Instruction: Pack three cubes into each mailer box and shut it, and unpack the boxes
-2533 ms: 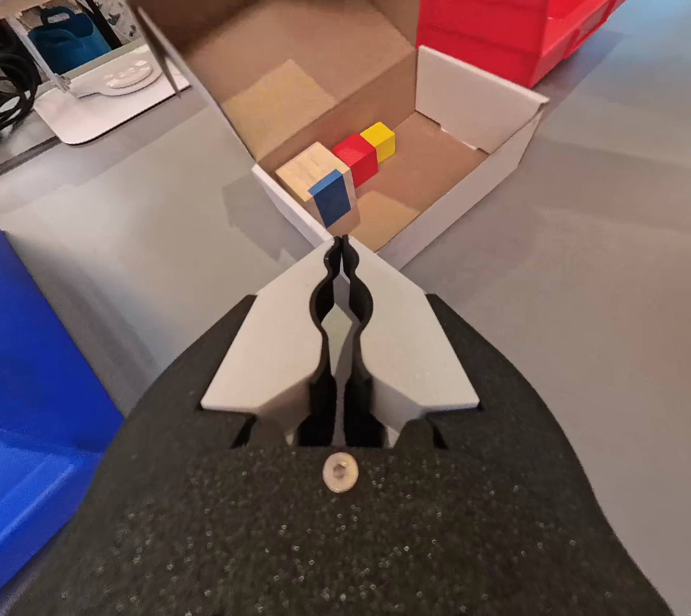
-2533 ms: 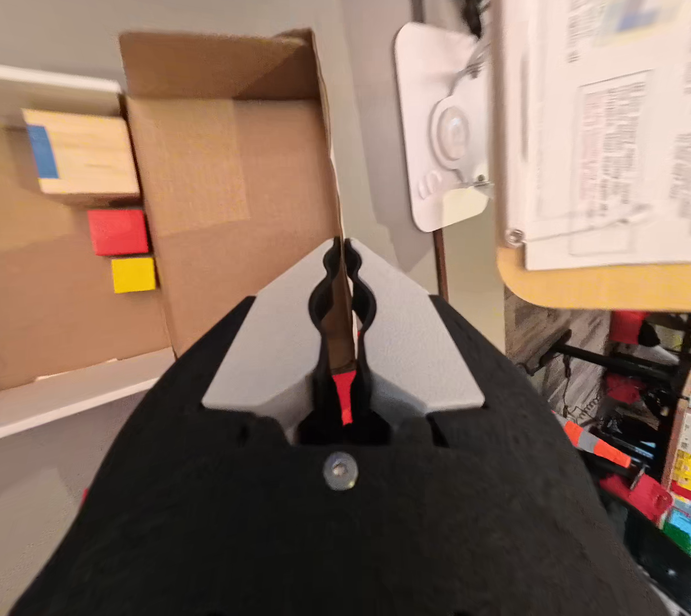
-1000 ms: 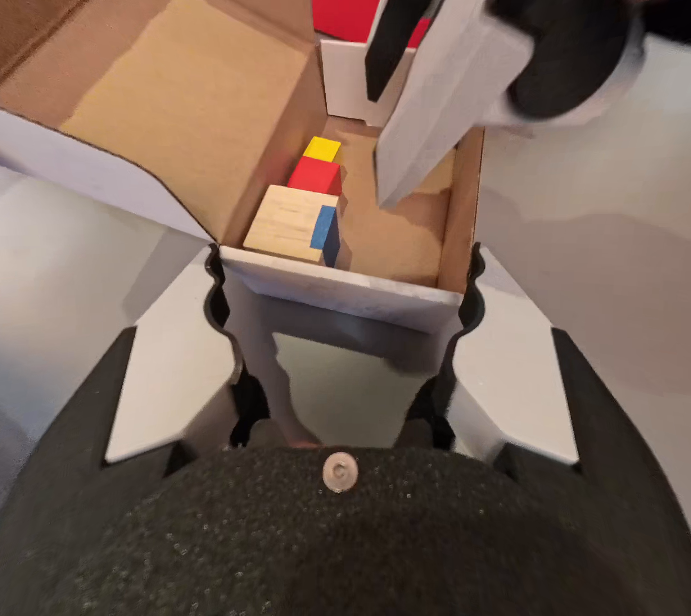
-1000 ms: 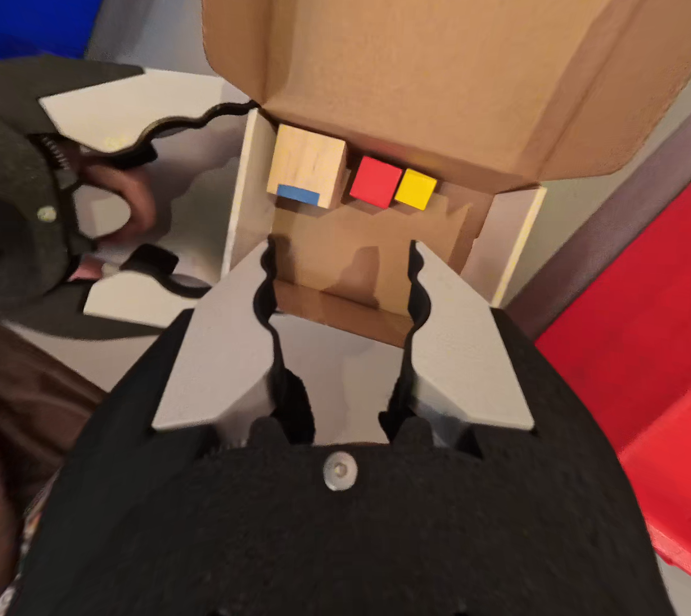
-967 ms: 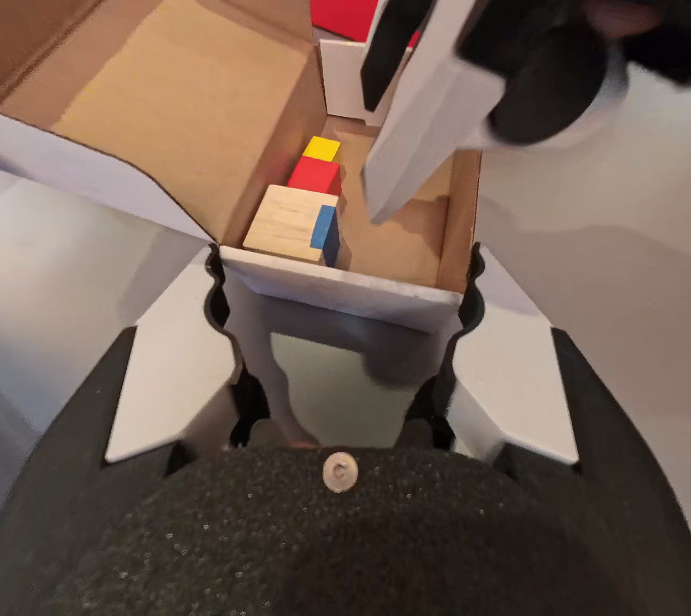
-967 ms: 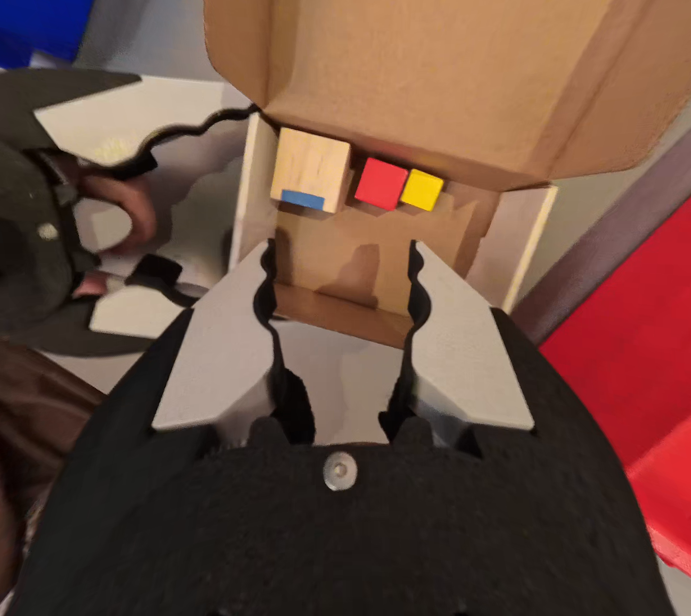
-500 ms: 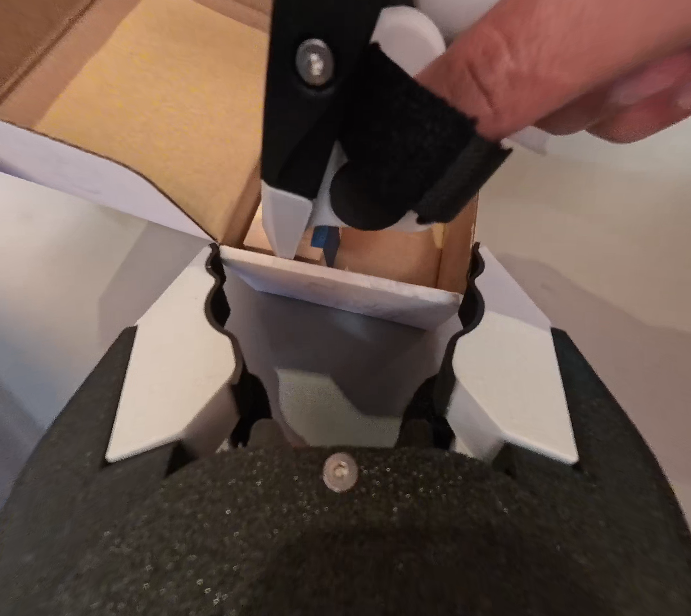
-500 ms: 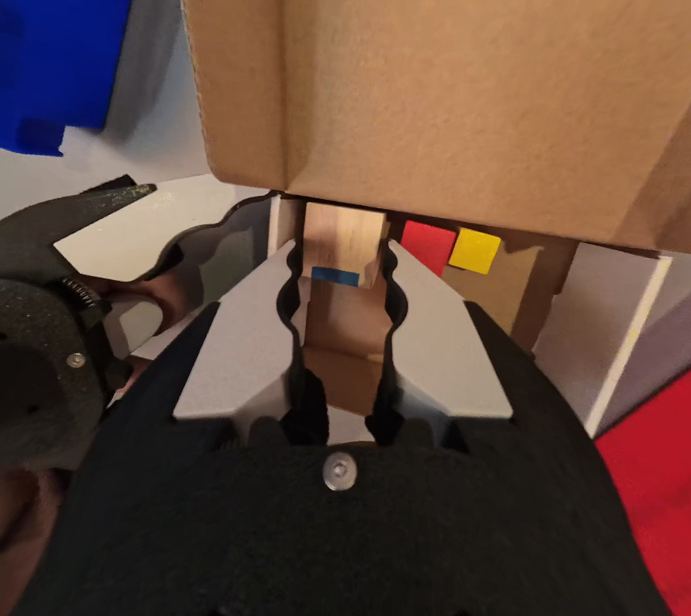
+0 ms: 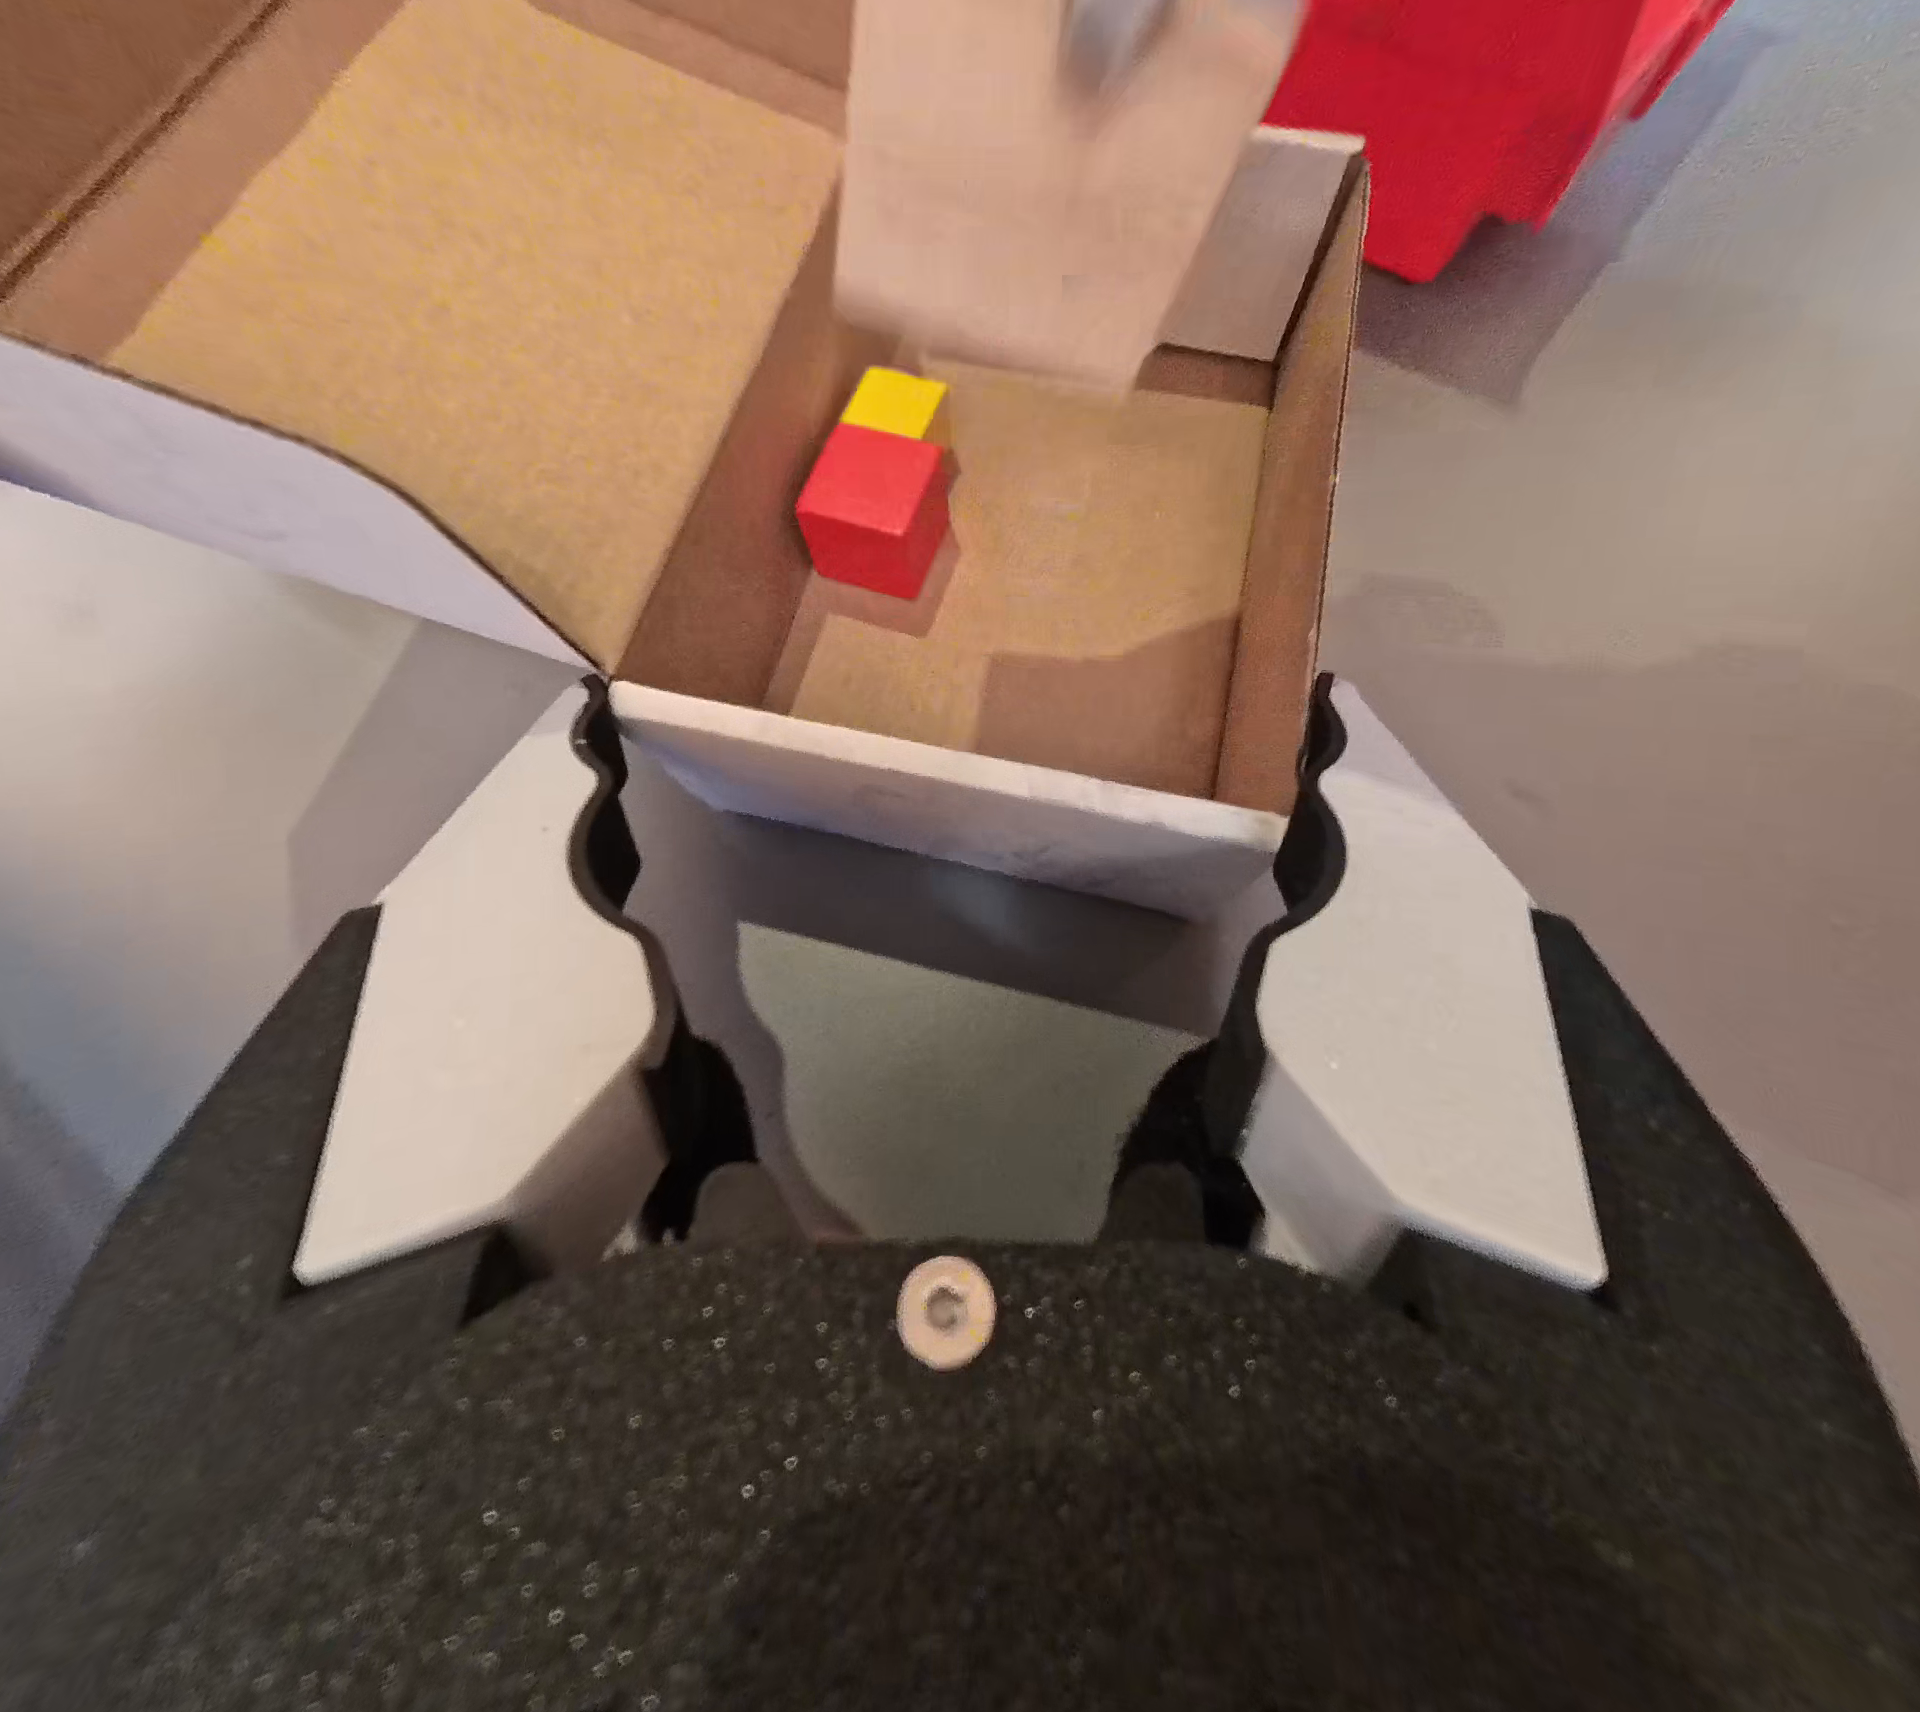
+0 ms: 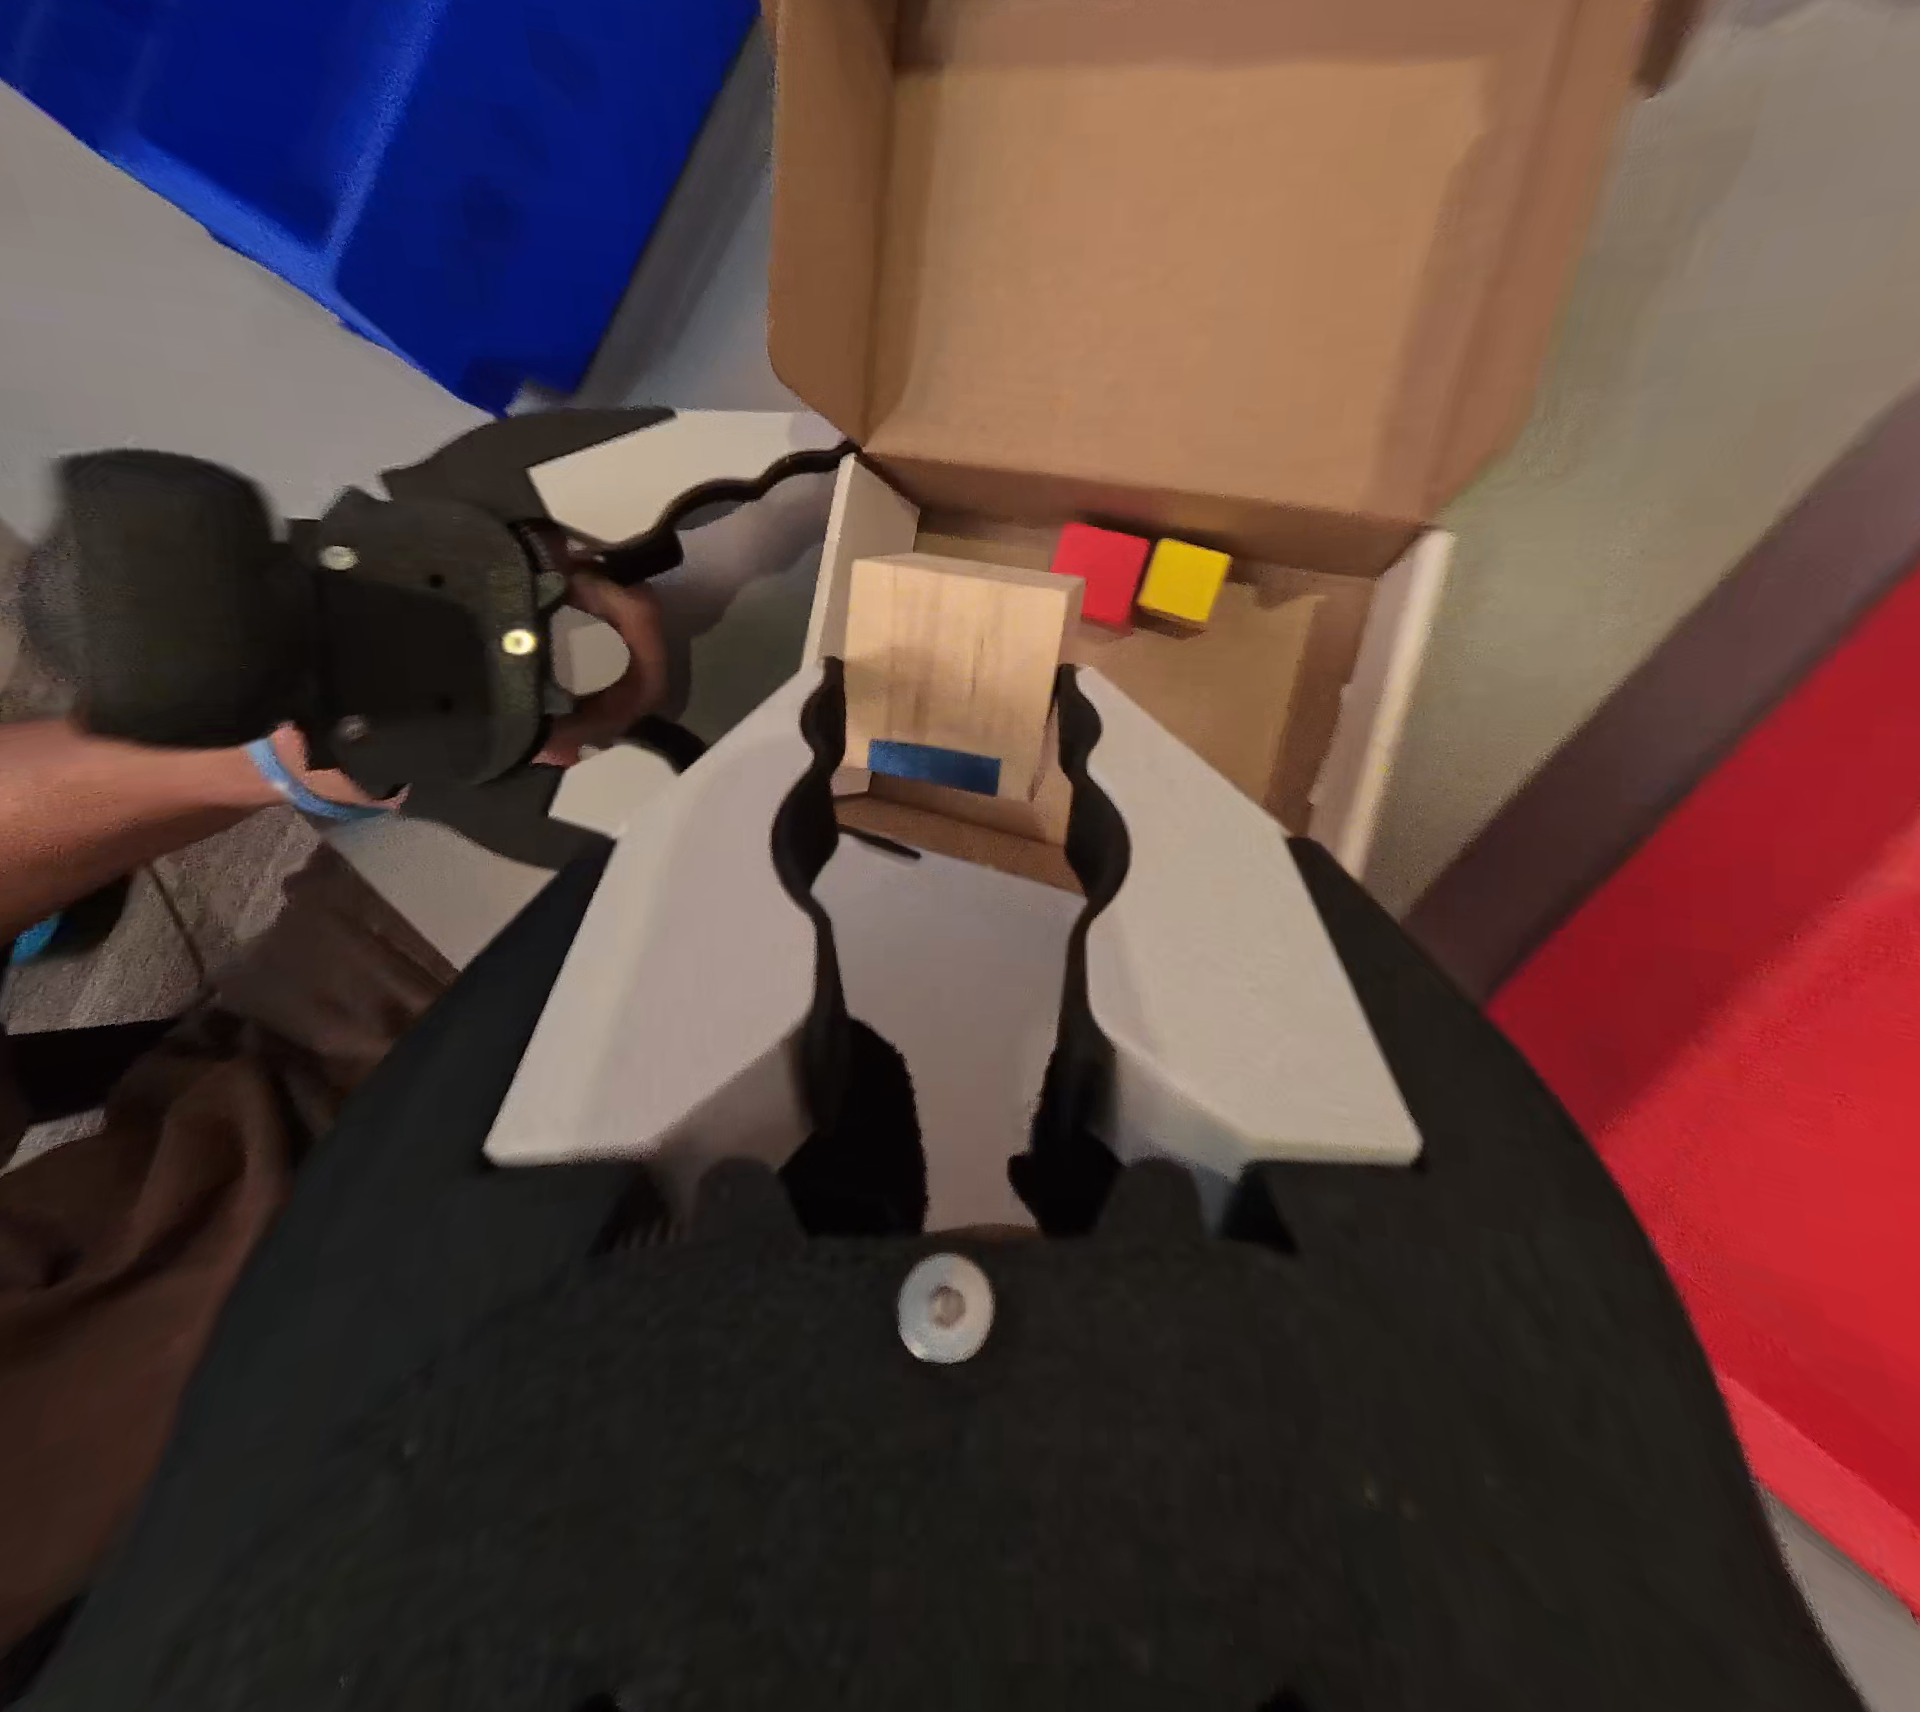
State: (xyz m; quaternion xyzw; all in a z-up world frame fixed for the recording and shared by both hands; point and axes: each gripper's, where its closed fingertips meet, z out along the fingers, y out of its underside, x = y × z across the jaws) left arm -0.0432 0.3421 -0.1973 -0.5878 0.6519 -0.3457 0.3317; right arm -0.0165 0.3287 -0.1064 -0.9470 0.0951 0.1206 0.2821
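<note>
An open white mailer box (image 9: 935,810) stands on the grey table with its brown lid (image 9: 457,291) folded back. A red cube (image 9: 873,509) and a yellow cube (image 9: 896,403) sit inside along the hinge wall. My left gripper (image 9: 951,727) is spread wide and clamps the box's near end wall. My right gripper (image 10: 948,686) is shut on a large wooden cube with a blue stripe (image 10: 961,644) and holds it above the box (image 10: 1392,675). The wooden cube shows blurred in the left wrist view (image 9: 997,156).
A red bin (image 9: 1507,0) stands just beyond the box, also in the right wrist view (image 10: 1714,1091). A blue bin (image 10: 364,0) stands on the other side, behind the left gripper (image 10: 416,623) and the hand that holds it. Left tips to right tips: about 10 cm.
The right gripper let go of the lid, reached into the box, closed on the wooden cube and lifted it out. The left gripper opened and clamped the box's end wall.
</note>
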